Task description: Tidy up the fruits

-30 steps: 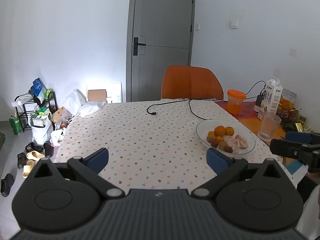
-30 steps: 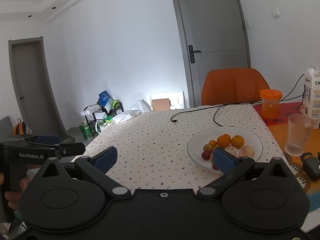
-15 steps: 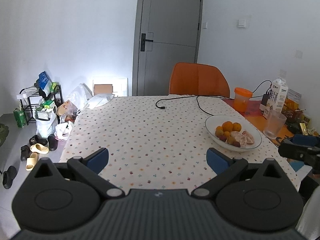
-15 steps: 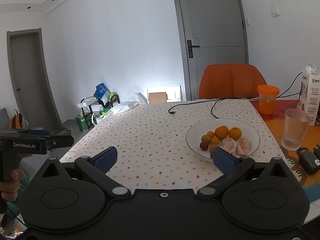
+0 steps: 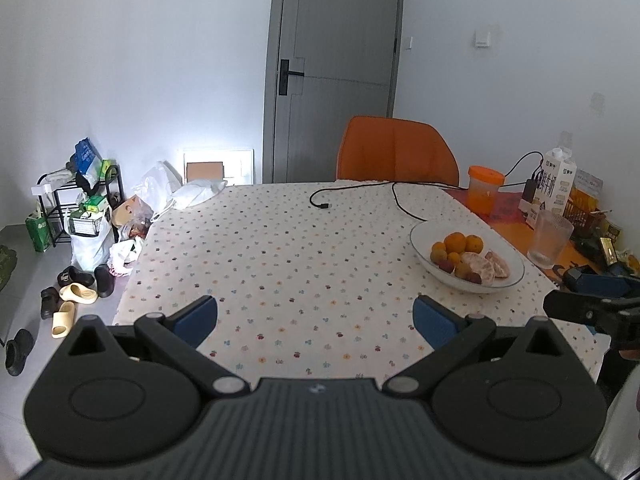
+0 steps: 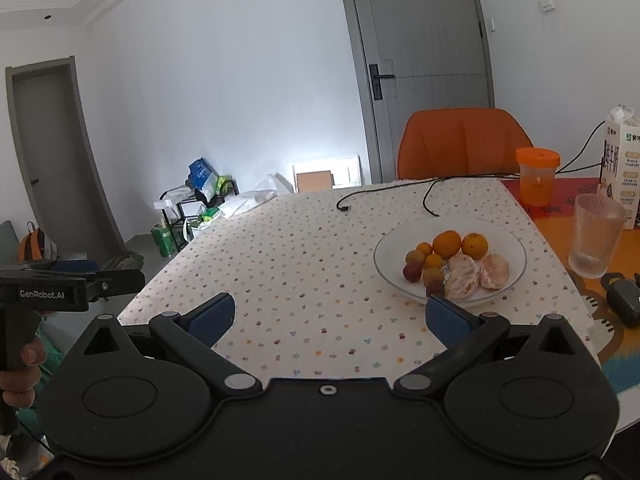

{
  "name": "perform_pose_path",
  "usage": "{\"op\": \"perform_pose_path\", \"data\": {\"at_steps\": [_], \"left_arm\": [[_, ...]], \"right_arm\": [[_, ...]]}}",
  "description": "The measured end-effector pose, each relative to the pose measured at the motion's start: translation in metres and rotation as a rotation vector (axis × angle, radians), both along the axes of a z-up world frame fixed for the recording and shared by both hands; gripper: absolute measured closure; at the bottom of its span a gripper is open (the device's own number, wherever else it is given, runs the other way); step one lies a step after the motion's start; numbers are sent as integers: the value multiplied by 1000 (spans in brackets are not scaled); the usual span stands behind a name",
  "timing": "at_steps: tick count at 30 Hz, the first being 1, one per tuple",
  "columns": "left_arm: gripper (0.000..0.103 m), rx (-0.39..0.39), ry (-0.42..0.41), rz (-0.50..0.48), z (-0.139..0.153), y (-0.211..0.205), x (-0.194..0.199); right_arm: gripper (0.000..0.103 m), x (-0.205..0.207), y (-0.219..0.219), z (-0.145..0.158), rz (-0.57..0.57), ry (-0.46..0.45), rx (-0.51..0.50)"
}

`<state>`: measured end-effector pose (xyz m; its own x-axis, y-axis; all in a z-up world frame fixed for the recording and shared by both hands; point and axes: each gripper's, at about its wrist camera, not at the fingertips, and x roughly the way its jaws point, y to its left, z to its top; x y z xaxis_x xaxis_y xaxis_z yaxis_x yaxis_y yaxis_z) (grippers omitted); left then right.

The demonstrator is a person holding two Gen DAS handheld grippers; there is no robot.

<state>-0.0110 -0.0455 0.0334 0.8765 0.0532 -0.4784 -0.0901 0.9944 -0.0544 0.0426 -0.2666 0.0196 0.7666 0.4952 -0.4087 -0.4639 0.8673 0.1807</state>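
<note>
Your left gripper [image 5: 315,316] and right gripper [image 6: 330,314] each hang above the near edge of the table [image 5: 280,248], blue-padded fingers spread wide with nothing between them. The tablecloth [image 6: 304,264] is a matte white fabric printed with small coloured flowers; it lies flat and bare across the middle and left of the table. The fruit sits in a shallow, round, glossy white bowl [image 6: 516,246] on the right half of the cloth: two whole oranges [image 6: 447,242] at the back, smaller round orange and reddish fruits to their left, and two peeled, pale citrus halves [image 6: 494,271] at the front. In the right wrist view, your right-hand blue pad [image 6: 448,322] lies just below the bowl's near rim. A black cable [image 5: 394,196] curls over the far edge. Right of the bowl, on an orange mat, stand a ribbed clear glass [image 6: 596,236], an orange-lidded translucent jar [image 6: 537,178] and a milk carton [image 6: 622,172]. An orange chair [image 5: 398,152] backs the far side.
</note>
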Motion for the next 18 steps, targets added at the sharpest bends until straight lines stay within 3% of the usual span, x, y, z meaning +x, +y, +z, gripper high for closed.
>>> {"op": "perform_pose_path", "data": {"at_steps": [18], "left_arm": [[0,1,40,-11,-12,1,4]], "right_arm": [[0,3,3,-7,8,26,-11]]}}
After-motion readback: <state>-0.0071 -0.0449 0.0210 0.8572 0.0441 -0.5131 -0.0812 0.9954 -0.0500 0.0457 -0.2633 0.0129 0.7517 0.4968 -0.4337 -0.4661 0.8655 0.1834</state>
